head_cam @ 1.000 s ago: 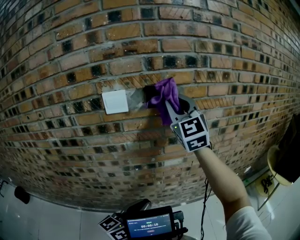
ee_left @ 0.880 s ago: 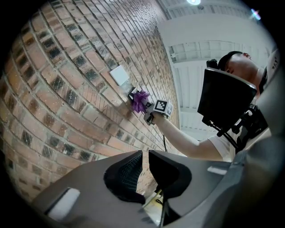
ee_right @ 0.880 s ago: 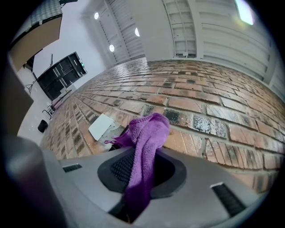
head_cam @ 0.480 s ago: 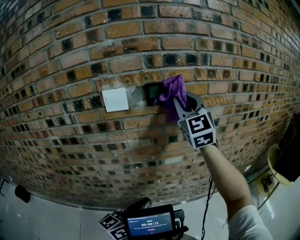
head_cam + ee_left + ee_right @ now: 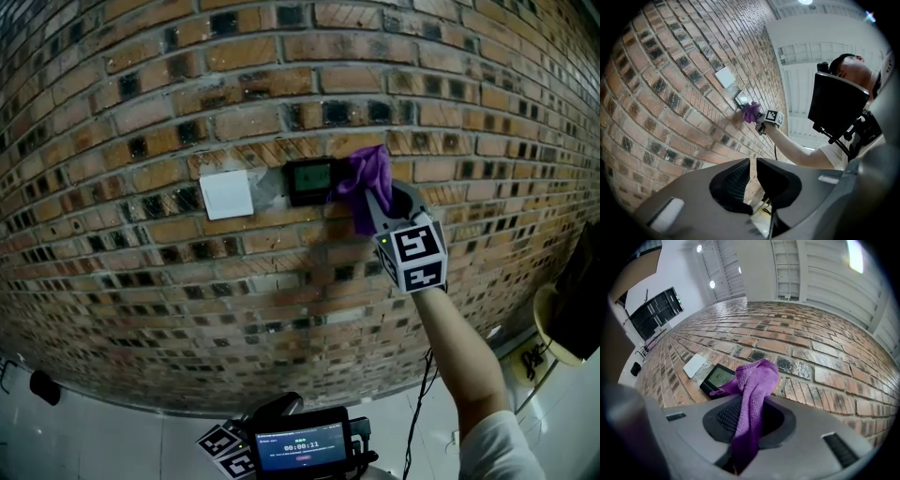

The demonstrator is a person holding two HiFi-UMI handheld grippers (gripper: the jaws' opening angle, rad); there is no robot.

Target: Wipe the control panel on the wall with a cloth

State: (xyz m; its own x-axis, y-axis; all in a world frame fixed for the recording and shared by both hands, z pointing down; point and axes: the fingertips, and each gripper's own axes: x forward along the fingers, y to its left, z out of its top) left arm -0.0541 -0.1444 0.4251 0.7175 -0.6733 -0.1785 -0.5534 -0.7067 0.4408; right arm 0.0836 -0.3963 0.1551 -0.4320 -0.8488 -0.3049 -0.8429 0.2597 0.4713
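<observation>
The control panel (image 5: 310,180) is a small black box with a greenish display, set in the brick wall. My right gripper (image 5: 377,208) is shut on a purple cloth (image 5: 366,180), which rests on the bricks just right of the panel and touches its right edge. The right gripper view has the cloth (image 5: 752,380) draped from between the jaws, with the panel (image 5: 718,378) to its left, display uncovered. My left gripper (image 5: 753,176) hangs low and away from the wall. Its jaws stand almost together with nothing between them. That view shows the cloth (image 5: 750,111) from afar.
A white switch plate (image 5: 226,194) sits on the wall left of the panel. The brick wall (image 5: 141,281) fills most of the view down to a pale floor (image 5: 112,441). A timer screen (image 5: 300,450) shows at the bottom. A yellowish object (image 5: 553,328) stands at the right edge.
My right gripper has slid to the right along the wall with the cloth. The cloth covered the panel before; now the panel's display is uncovered.
</observation>
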